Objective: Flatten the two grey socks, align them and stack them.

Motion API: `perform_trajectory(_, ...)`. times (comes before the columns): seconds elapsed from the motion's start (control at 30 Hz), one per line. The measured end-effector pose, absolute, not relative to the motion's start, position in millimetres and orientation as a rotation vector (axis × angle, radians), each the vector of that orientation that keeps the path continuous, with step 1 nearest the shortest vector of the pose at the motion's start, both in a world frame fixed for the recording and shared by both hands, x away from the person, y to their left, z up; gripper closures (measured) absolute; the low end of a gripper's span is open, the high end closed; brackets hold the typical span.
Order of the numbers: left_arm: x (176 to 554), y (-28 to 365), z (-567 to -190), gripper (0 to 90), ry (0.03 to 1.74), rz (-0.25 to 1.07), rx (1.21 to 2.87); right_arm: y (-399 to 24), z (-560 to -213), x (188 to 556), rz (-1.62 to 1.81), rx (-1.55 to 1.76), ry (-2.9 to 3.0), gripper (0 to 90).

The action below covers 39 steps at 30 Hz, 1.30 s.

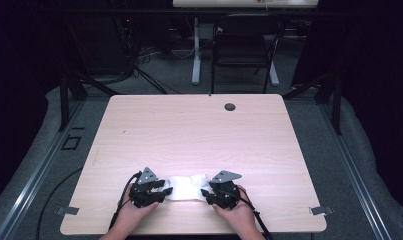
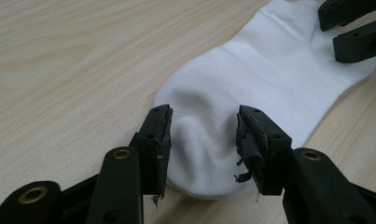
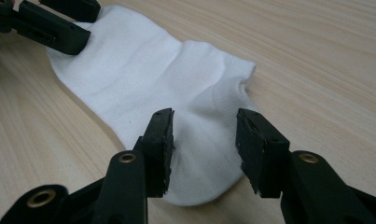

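Both claws, my left one [image 2: 204,135] and my right one [image 3: 204,135], sit wide open over the ends of the white sock [image 1: 188,187] low in the frame, so I think pinching it comes next.

High view: fixed overhead cam, person's side, looks fwd/down over whole table [image 1: 199,130]. Left gripper view, right gripper view: low, close to tabletop, facing each other along opposite ends of sock [image 1: 188,187]. All three views share the sock.

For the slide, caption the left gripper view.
Left claw open astride one end of a white sock on the wooden table.
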<state>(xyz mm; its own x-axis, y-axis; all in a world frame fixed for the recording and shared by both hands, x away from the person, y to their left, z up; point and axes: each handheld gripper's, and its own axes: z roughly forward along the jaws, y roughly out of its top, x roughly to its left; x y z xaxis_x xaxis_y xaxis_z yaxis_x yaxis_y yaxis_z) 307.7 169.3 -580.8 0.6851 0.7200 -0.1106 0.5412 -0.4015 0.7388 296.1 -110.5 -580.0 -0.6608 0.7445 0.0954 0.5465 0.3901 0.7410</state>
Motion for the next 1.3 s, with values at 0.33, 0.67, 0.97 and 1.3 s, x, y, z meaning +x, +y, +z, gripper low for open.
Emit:
perform_trajectory(0.33,310.6,169.2,-581.4,49.9,0.966,0.276,2.086,-110.6,-580.8,297.9,1.143,1.130,2.394,52.8)
perform_trajectory(0.67,311.0,172.3,-576.9,44.2,0.963,0.270,2.059,-109.9,-578.0,297.1,1.155,1.130,2.384,48.4)
perform_trajectory(0.97,308.3,180.1,-568.5,42.6,0.970,0.269,2.023,-111.3,-568.8,290.9,1.201,1.090,2.343,44.6)
perform_trajectory(1.3,308.0,201.4,-561.5,42.4,1.011,0.279,1.985,-131.3,-559.6,286.7,1.221,1.105,2.279,44.1)
